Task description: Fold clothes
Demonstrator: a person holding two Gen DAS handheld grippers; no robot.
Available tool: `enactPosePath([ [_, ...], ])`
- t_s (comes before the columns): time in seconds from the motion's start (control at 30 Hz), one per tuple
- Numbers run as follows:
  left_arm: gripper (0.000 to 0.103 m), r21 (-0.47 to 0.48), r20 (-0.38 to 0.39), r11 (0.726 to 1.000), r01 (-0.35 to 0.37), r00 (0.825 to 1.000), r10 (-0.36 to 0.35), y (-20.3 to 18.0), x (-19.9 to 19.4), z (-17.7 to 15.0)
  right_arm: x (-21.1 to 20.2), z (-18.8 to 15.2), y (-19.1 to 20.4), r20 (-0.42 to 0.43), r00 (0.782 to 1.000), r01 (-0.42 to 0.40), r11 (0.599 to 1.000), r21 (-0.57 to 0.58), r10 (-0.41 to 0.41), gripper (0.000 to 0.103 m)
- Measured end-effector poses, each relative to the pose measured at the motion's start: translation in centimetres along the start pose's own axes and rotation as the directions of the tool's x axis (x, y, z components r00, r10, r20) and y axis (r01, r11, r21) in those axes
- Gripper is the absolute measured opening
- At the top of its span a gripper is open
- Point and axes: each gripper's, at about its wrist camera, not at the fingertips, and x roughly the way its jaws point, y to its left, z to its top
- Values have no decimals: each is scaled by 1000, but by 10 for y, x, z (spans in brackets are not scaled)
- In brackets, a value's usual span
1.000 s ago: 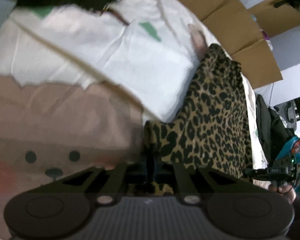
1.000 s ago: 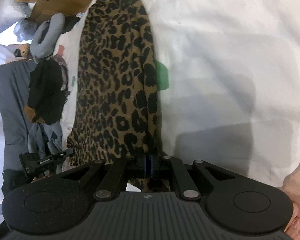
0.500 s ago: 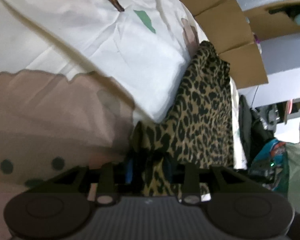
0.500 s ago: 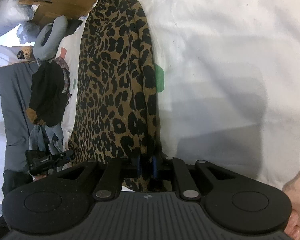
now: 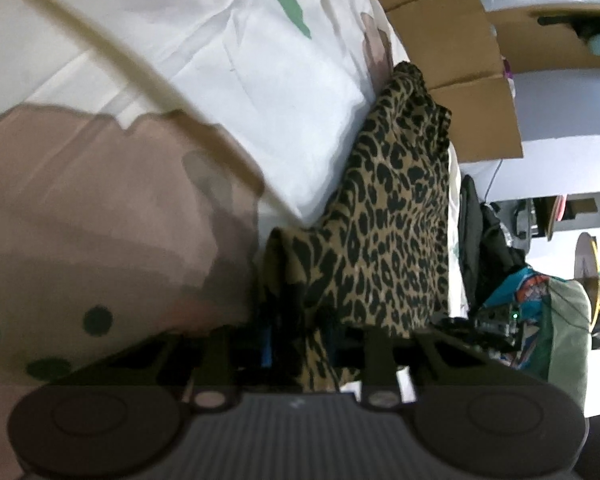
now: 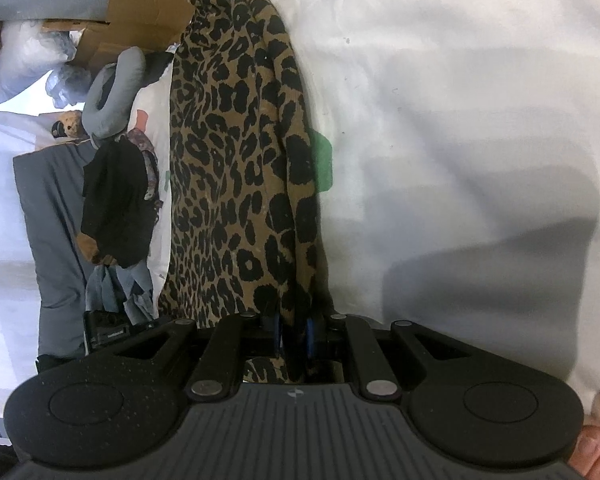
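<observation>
left wrist view: the left gripper (image 5: pixel 296 344) is clamped on a bunched corner of the leopard-print garment (image 5: pixel 392 248), the cloth pinched between the blue pads and spilling toward the camera. from that pinch the garment runs away in a long narrow band across the white bedsheet (image 5: pixel 260 80), its far end just short of the cardboard box (image 5: pixel 452 56). the sheet's pink bear print (image 5: pixel 80 220) lies beside the garment on the side away from the clutter.

right wrist view: the right gripper (image 6: pixel 294 336) is also closed on the garment (image 6: pixel 236 152), pads biting a doubled edge. the band stretches away over the sheet (image 6: pixel 460 120), and beyond its other long edge sit a grey neck pillow (image 6: pixel 116 92) and a dark rag (image 6: pixel 116 200). a thumb (image 6: pixel 596 452) shows at the frame's corner.

the cloth looks thin, soft and light. it drapes and creases freely, so it'll sag wherever it isn't held. corners and hems are the sensible holds, as both grippers have now. it already lies narrowed lengthwise; whether more folds are due, this moment can't say.
</observation>
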Motion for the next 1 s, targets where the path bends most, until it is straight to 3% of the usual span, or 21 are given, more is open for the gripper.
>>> enactPosePath([
  [0.1, 9, 18, 3, 1000, -18, 1000, 18, -2, 2, 1, 2, 1, 3, -2, 1000, 4, 1000, -7, -4, 15],
  [0.23, 6, 41, 10, 998, -39, 999, 39, -8, 2, 0, 1, 0, 9, -1, 1000, 20, 999, -33, -20, 4],
  [0.53, 4, 89, 35, 991, -98, 995, 96, -27, -13, -11, -5, -3, 26, 2, 999, 47, 997, -60, -47, 2],
  [1.0, 4, 27, 89, 996, -88, 992, 85, -51, -53, -35, -35, -8, 59, -31, 999, 28, 991, -134, -32, 2],
])
